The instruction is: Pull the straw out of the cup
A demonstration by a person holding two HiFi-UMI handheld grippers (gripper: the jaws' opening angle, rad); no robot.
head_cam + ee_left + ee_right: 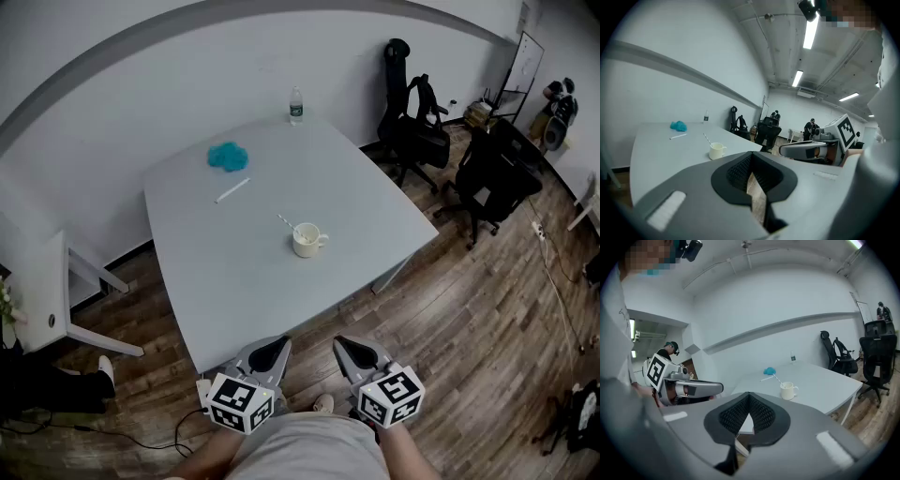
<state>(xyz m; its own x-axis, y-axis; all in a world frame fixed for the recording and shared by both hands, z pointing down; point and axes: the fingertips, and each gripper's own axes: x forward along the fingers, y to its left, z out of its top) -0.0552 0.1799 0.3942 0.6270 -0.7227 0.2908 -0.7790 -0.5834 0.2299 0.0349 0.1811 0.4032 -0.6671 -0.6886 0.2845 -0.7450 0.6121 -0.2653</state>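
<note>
A cream cup [307,241] stands near the middle of the pale table [216,272], with a straw [285,222] leaning out of it to the far left. Both grippers hang off the table's near edge, well short of the cup. My left gripper [276,345] is shut with nothing in it, and my right gripper [347,344] is shut and empty too. In the left gripper view the cup [716,151] and straw [707,138] sit beyond the closed jaws [751,161]. The right gripper view shows the cup [788,391] and straw [777,378] ahead of its jaws [749,401].
A teal cloth [227,156], a white stick [232,190] and a water bottle [296,106] lie at the table's far side. Black office chairs [487,178] stand to the right on the wood floor. A white side table [56,300] is at the left.
</note>
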